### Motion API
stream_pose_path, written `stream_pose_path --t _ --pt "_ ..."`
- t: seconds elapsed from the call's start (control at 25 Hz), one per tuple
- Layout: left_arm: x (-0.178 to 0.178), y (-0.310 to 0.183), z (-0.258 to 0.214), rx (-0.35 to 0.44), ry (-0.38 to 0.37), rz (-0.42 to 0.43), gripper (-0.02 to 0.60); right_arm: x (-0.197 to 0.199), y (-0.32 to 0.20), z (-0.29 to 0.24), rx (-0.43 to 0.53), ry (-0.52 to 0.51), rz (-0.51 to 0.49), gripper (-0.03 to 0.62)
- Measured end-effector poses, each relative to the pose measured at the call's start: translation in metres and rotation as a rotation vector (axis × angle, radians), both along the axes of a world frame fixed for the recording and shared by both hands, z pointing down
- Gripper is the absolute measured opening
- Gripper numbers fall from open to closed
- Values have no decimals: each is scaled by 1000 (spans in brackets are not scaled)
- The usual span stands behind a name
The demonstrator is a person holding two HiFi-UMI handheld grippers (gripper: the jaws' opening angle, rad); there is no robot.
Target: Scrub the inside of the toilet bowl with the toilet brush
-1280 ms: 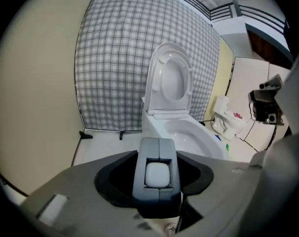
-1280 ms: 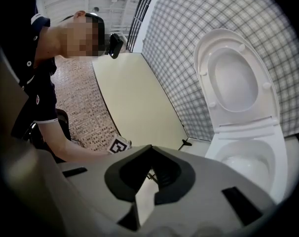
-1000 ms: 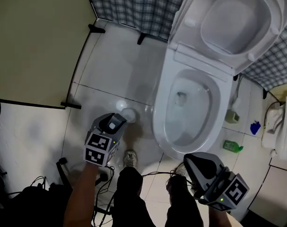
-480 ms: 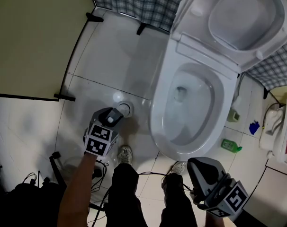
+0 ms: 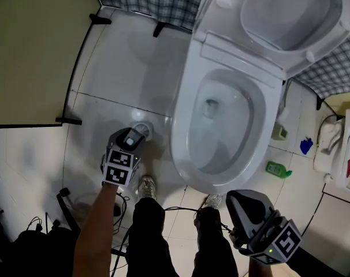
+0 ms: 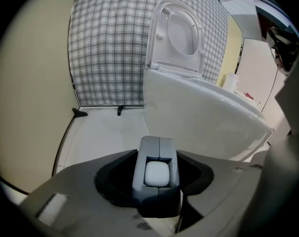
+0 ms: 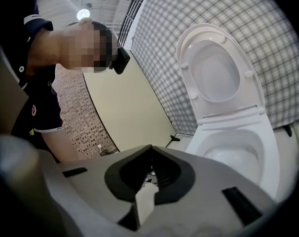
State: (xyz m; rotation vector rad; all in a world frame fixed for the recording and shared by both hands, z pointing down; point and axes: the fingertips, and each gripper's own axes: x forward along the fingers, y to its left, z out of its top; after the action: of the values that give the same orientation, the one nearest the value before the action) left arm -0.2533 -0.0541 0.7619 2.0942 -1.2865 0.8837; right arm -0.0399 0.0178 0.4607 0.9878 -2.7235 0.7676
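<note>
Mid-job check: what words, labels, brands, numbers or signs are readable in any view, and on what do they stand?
No text can be read in any view.
Green bottle: label too small to read.
White object with a red patch at the head view's right edge: blurred, unreadable.
Left marker cube and right marker cube: black-and-white square patterns only, no words or numbers.

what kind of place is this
A toilet cubicle or small bathroom, probably: a white toilet with its lid up, pale floor tiles, a green bottle on the floor beside it.
</note>
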Motion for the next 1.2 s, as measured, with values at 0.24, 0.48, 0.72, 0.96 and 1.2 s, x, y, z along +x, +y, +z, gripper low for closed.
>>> stream_pose_path --t 0.24,0.48,0.72,0.96,1.2 --pt "5 0 -1 -26 -11 29 280 -2 1 -8 -4 -25 13 0" --pt "-8 8 -29 -23 -107 26 337 3 2 -45 22 -34 18 0" --pt "16 3 -162 114 -28 20 334 11 11 -92 67 -33 1 0" --pt "73 20 -311 243 59 88 300 10 20 -168 132 -85 15 0" --pt "148 42 -447 398 204 237 15 27 19 -236 215 -79 30 0"
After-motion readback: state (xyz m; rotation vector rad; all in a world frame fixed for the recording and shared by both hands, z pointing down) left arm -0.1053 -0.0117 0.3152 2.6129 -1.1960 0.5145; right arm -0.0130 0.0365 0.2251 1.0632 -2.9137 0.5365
